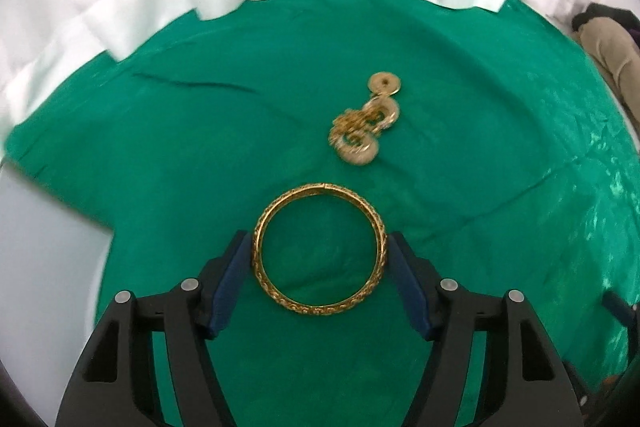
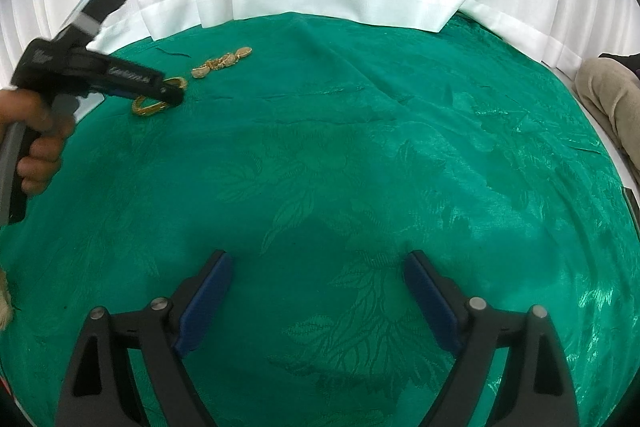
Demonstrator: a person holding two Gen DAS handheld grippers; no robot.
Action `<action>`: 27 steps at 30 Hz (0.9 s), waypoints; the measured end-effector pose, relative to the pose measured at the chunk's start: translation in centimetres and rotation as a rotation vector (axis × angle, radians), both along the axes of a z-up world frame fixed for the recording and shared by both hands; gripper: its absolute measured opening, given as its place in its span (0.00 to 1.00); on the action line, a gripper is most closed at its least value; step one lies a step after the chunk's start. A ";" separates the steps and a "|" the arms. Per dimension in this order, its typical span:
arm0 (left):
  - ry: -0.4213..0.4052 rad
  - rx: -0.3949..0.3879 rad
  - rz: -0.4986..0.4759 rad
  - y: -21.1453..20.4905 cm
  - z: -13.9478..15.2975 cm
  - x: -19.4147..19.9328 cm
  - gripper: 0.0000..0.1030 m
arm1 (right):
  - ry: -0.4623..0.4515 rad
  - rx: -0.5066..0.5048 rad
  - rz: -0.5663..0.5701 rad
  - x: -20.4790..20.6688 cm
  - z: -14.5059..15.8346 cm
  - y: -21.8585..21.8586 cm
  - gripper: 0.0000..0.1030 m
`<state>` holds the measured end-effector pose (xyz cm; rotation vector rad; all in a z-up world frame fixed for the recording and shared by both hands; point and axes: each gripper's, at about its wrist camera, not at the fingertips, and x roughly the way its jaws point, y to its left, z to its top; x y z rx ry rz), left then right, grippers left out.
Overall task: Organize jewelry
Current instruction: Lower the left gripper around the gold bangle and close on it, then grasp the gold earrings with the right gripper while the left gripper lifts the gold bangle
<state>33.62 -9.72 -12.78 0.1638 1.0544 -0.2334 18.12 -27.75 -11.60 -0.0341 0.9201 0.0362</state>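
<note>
Closing on the gold bangle [image 1: 320,249] at lower centre of the left wrist view, the left gripper [image 1: 320,259] is pressing both blue pads against the ring's outer edge on the green cloth [image 1: 160,147]. Being thin and rigid, the bangle is probably at risk of tipping or squirting forward toward the earring cluster [image 1: 366,123] just above it. The right gripper [image 2: 318,303] is standing apart, empty. Blur is obscuring the earrings' count; pad contact is looking marginal.
</note>
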 end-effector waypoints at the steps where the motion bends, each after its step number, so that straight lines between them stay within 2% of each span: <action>1: -0.004 -0.013 0.012 0.5 0.3 -0.7 0.67 | 0.000 0.000 0.000 0.0 0.0 0.0 0.89; 7: -0.019 -0.112 0.071 4.3 2.5 -7.0 0.67 | 0.000 0.000 0.000 0.0 0.0 0.0 0.89; 13: -0.035 -0.134 0.101 7.9 3.6 -13.8 0.68 | 0.000 0.000 0.001 0.0 0.0 0.0 0.89; 19: -0.034 -0.163 0.135 10.2 3.2 -18.6 0.68 | 0.001 0.000 0.001 0.0 0.0 0.0 0.89; 23: -0.044 -0.180 0.142 10.8 3.6 -20.4 0.68 | 0.001 0.001 0.002 0.0 0.0 0.1 0.89; 25: -0.058 -0.186 0.151 11.4 4.0 -21.1 0.68 | 0.040 -0.006 0.010 0.1 0.2 0.2 0.89; 26: -0.065 -0.185 0.154 11.5 4.1 -21.5 0.68 | 0.104 0.005 0.021 0.4 0.7 0.3 0.89; 27: -0.071 -0.184 0.156 11.8 4.2 -21.7 0.68 | 0.124 0.031 0.033 0.7 1.4 0.2 0.88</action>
